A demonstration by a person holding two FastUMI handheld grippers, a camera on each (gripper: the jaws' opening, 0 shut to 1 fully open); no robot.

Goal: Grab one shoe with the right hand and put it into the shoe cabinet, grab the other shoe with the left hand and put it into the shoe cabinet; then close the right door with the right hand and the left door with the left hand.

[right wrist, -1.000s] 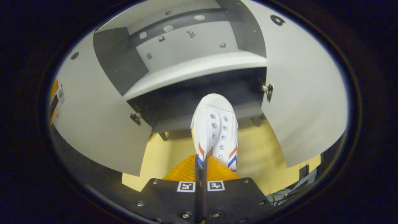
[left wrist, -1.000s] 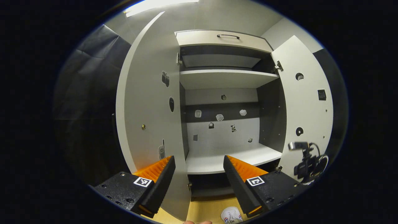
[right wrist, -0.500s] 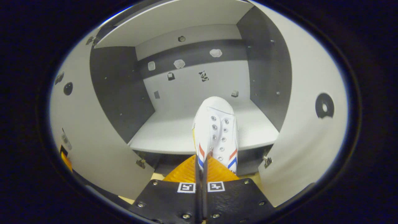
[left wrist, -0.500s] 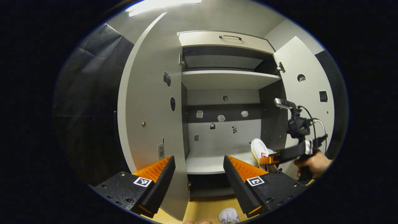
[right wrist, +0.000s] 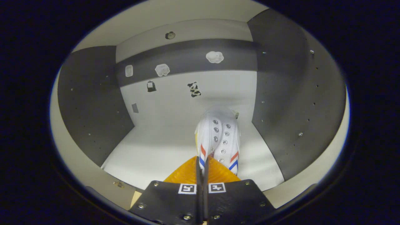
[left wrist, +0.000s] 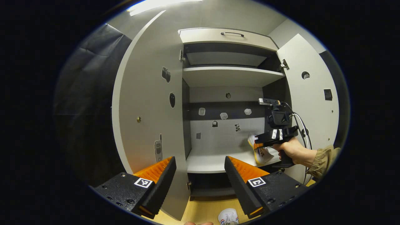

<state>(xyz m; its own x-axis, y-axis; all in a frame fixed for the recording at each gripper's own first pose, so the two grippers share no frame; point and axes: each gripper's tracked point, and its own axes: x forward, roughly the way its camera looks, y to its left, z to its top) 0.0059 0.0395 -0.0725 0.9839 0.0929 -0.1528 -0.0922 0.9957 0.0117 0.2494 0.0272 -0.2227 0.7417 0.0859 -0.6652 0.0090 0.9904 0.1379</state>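
Landmark: the tall grey and white wooden shoe cabinet [left wrist: 229, 76], both doors swung open.
Shoe in hand: a white canvas shoe with metal lace holes and red and blue stripes [right wrist: 218, 140], over the right side of the cabinet's white middle shelf [right wrist: 162, 150], toe pointing at the back wall. I cannot tell if it touches the shelf.
Right gripper [right wrist: 203, 168]: fingers squeezed nearly together on the thin edge of the shoe's opening.
Left gripper [left wrist: 200, 175]: fingers wide apart, holding nothing, in front of the cabinet.
Other shoe: a matching white canvas shoe [left wrist: 228, 216] on the pale wood floor, below the cabinet front.
Could go wrong: the pinch is small and the cloth is soft, so the shoe may sag, slip or tip over when let go.
Could go wrong too: the shoe sits near the cabinet's dark right wall [right wrist: 287, 103] and may bump it.
Feel: shelf smooth, hard, flat; shoe soft, with a round toe.
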